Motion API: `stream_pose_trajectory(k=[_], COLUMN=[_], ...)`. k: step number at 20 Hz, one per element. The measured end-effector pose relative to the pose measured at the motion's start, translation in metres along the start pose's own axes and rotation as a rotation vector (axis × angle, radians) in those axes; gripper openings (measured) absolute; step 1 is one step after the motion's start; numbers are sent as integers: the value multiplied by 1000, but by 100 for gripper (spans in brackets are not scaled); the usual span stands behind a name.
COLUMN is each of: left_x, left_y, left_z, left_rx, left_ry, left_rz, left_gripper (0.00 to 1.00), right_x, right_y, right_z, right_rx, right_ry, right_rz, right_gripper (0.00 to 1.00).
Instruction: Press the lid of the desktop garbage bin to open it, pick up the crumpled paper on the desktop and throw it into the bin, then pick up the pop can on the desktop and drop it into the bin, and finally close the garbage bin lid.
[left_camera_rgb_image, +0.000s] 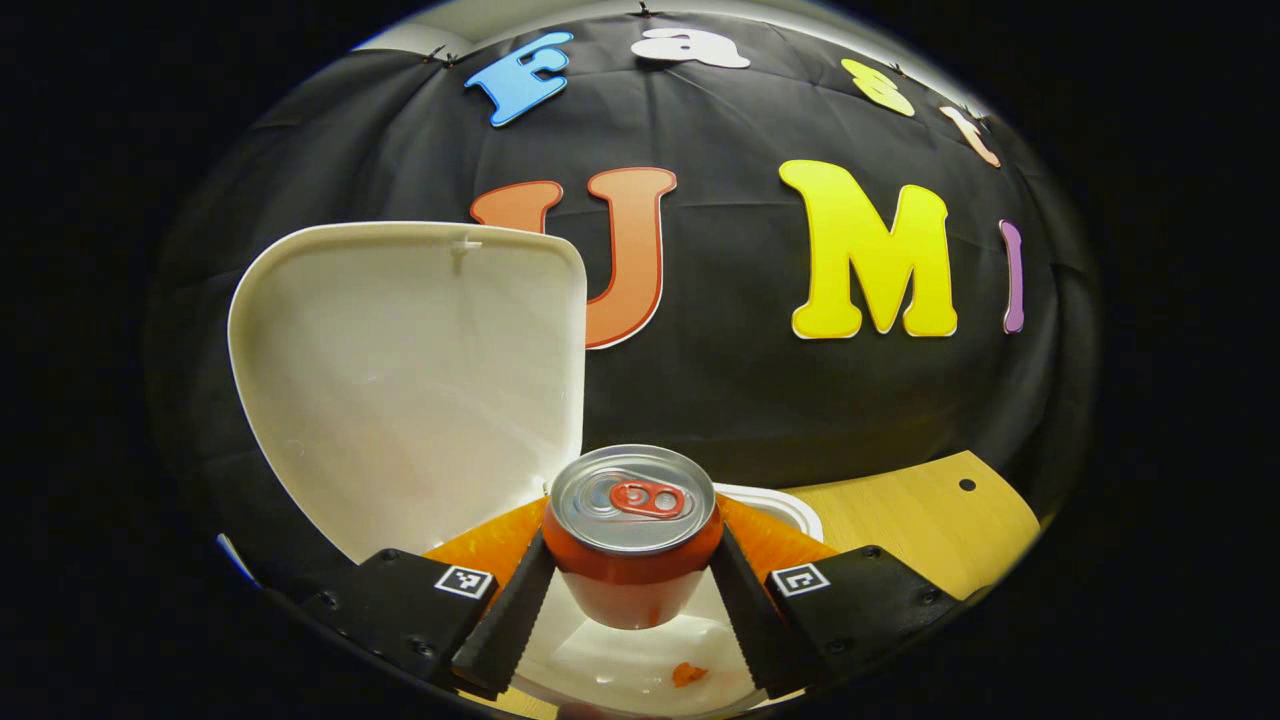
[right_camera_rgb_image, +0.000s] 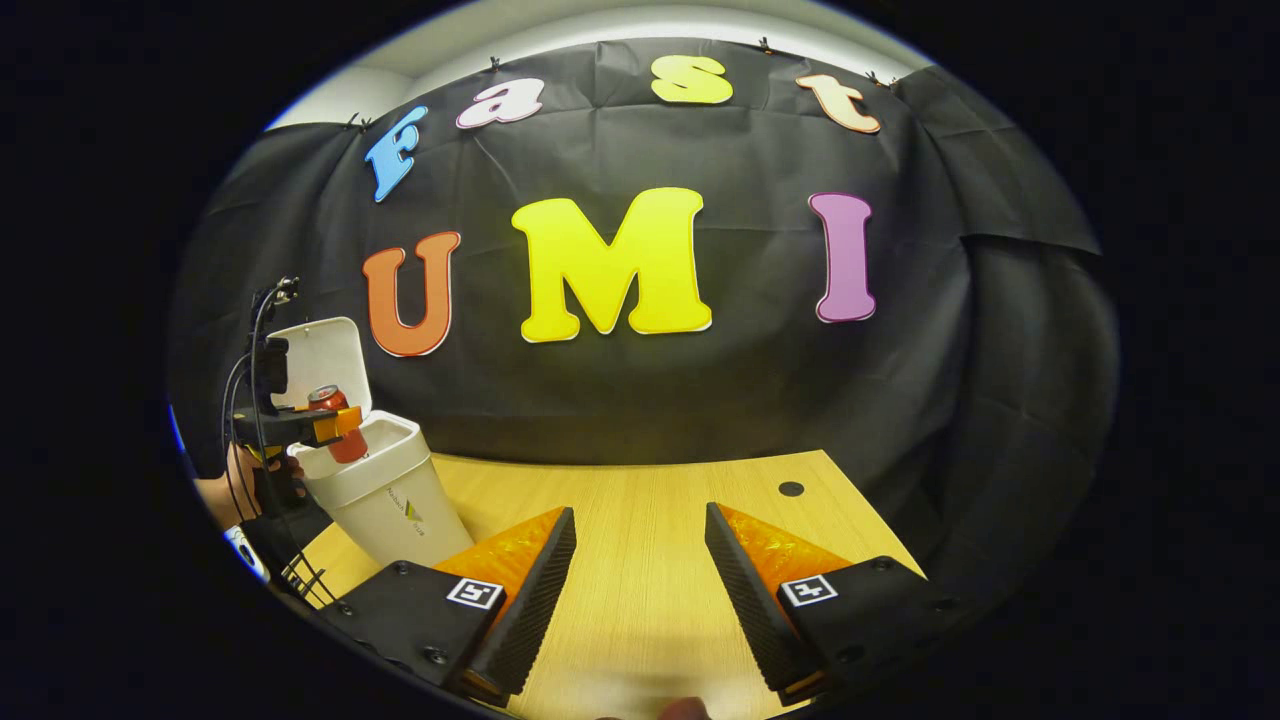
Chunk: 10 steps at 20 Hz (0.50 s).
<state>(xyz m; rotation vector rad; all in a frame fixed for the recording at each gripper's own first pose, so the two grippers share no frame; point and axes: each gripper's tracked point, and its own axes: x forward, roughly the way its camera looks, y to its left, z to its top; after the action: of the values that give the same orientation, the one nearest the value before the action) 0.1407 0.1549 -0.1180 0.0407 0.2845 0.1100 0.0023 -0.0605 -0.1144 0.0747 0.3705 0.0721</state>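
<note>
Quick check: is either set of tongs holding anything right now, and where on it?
The left tongs grip the red aluminium pop can by its sides, upright, above the open white plastic bin. The right tongs are open and empty.

Left gripper view: camera rides on the left tongs (left_camera_rgb_image: 632, 610), very close above the open bin (left_camera_rgb_image: 790, 505), facing its raised lid (left_camera_rgb_image: 410, 380) and the booth wall. Right gripper view: camera rides on the right tongs (right_camera_rgb_image: 640, 600), low over the worktop (right_camera_rgb_image: 640, 500), facing the same wall from farther back. Shared: bin (right_camera_rgb_image: 385, 495), lid (right_camera_rgb_image: 322, 365), pop can (right_camera_rgb_image: 338, 425), left tongs (right_camera_rgb_image: 340, 425), wall.
</note>
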Motion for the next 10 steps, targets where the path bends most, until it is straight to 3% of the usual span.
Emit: stream_pose_trajectory(k=[3, 10], left_x=[-2, -13], left_y=[0, -7], left_z=[1, 12], left_rx=[7, 26], left_ry=[-2, -32], left_rz=[4, -7], left_gripper=[86, 98], right_x=[-2, -4], right_y=[1, 2], right_z=[0, -2], right_rx=[1, 12], right_ry=[-3, 0], right_rz=[1, 6], right_gripper=[85, 85])
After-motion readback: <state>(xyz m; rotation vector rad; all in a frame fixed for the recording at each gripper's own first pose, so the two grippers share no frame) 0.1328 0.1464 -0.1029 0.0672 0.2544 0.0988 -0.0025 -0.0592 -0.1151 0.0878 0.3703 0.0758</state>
